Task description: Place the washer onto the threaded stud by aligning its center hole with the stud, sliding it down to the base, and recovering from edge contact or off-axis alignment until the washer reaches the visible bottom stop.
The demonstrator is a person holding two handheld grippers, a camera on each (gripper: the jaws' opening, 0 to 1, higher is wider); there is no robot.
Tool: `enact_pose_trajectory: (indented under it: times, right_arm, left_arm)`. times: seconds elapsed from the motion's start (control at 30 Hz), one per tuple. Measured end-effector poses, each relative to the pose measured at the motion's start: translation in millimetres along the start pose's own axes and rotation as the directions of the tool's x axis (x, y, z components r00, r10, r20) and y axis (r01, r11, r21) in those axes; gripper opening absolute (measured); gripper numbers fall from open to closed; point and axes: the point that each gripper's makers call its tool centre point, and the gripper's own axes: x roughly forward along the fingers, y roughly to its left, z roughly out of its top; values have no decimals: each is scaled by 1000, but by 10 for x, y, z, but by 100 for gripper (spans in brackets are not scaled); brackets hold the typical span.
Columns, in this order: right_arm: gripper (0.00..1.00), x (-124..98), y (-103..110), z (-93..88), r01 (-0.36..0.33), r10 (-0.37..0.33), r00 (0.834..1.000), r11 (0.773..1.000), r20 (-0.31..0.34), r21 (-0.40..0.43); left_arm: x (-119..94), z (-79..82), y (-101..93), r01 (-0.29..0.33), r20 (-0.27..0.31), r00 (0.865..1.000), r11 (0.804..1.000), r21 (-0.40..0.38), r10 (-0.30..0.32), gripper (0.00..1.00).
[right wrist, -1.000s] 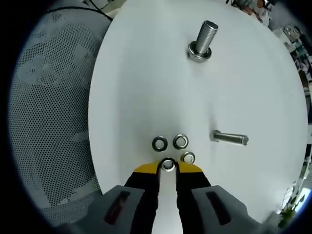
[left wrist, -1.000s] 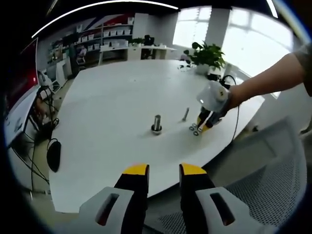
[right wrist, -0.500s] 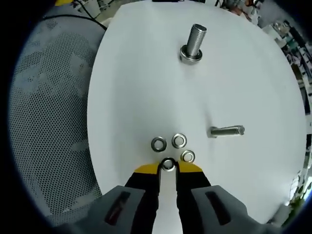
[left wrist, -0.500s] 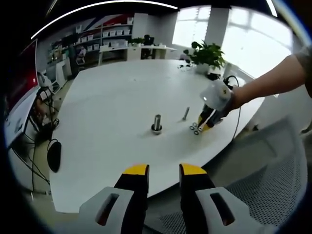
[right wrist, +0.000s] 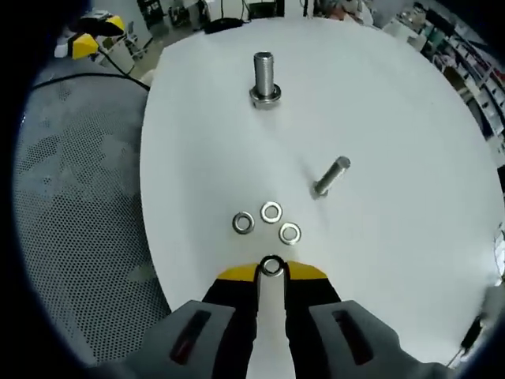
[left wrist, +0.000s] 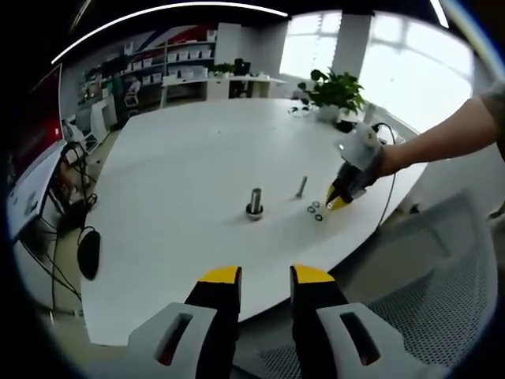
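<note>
My right gripper [right wrist: 271, 268] is shut on a small steel washer [right wrist: 271, 266], pinched between its yellow tips above the white table [right wrist: 410, 237]. The threaded stud [right wrist: 264, 77] stands upright on its wide base farther ahead. In the left gripper view the same stud [left wrist: 255, 202] is mid-table, and the right gripper [left wrist: 339, 199], held by a person's hand, hovers to its right, tilted down. My left gripper [left wrist: 266, 276] is open with nothing between its jaws, off the table's near edge.
Three loose washers [right wrist: 270, 222] lie just beyond the right gripper's tips, and a second bolt [right wrist: 330, 177] lies on its side past them. A mesh chair [right wrist: 87, 237] borders the table's edge. A potted plant [left wrist: 335, 91] stands at the table's far side.
The right gripper has risen and drawn back with the washer, so the loose washers and the stud now look farther off. The left gripper has stayed still.
</note>
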Motion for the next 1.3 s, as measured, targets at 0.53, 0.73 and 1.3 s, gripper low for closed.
enact_pose_trajectory:
  times: [0.53,0.73,1.3]
  right_arm:
    - [13,-340,-351,466,44,-44,996,999,84,7]
    - [13,-367,-384,612,56,-53,994,998,100,-22]
    - [13,-263,-362,786,38,-30,997,994,75,-105]
  left_arm:
    - [-5,3,3,1,2,1000,1000,-2,-1,22]
    - [-7,-2,-5,7,0,1000,1000,1,-7,22]
    - [-9,6,4,2,7,1000,1000,0,-2,22]
